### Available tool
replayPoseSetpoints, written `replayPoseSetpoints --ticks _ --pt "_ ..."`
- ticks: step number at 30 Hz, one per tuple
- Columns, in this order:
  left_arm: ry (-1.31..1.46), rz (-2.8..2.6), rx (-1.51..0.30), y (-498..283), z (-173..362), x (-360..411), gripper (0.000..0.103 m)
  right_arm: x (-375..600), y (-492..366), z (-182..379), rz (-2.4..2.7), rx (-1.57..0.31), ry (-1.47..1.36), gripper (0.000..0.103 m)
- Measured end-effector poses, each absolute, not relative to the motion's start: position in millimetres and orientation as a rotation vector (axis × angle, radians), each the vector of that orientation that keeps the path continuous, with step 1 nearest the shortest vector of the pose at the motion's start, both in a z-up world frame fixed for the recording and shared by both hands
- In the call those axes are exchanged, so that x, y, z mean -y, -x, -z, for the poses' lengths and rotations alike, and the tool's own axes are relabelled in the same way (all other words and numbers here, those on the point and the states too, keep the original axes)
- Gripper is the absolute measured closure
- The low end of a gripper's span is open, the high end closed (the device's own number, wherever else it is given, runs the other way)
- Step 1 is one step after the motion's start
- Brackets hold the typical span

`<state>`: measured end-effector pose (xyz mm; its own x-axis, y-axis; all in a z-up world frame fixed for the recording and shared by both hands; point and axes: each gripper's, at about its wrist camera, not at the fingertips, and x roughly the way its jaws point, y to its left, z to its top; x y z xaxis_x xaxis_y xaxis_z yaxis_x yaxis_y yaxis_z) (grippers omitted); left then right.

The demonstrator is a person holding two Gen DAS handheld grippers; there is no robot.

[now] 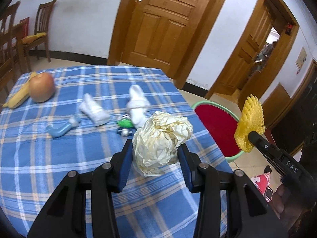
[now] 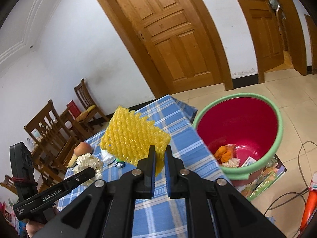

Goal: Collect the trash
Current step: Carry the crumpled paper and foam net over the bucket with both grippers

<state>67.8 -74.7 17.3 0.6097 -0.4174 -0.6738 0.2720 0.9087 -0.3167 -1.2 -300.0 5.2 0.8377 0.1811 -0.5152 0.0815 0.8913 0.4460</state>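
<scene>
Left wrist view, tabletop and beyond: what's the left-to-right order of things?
Yellow banana → reddish round apple → light blue plastic bottle lying down → crumpled cream paper ball in the left gripper → red bucket with green rim → yellow foam fruit net.

Your left gripper (image 1: 156, 148) is matt black plastic with blue pads and small bright metal pins. It carries a paper ball (image 1: 161, 140), cream, heavily creased and dull. Your right gripper (image 2: 160, 150) has the same finish. It carries a foam net (image 2: 134, 136), yellow, open-meshed and rough. The bench (image 1: 59, 158) wears a blue checked cloth, woven and matt. The bucket (image 2: 277, 134) is smooth red plastic, faintly glossy, with a green rim. The doors (image 1: 164, 23) are varnished wood with a soft sheen.
</scene>
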Motion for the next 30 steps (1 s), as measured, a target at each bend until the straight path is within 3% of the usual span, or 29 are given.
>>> replayPoseSetpoints --ticks 30 --pt "0.013 0.581 -0.859 -125 -12 220 0.058 403 -14 37 0.188 -0.629 -0.602 0.093"
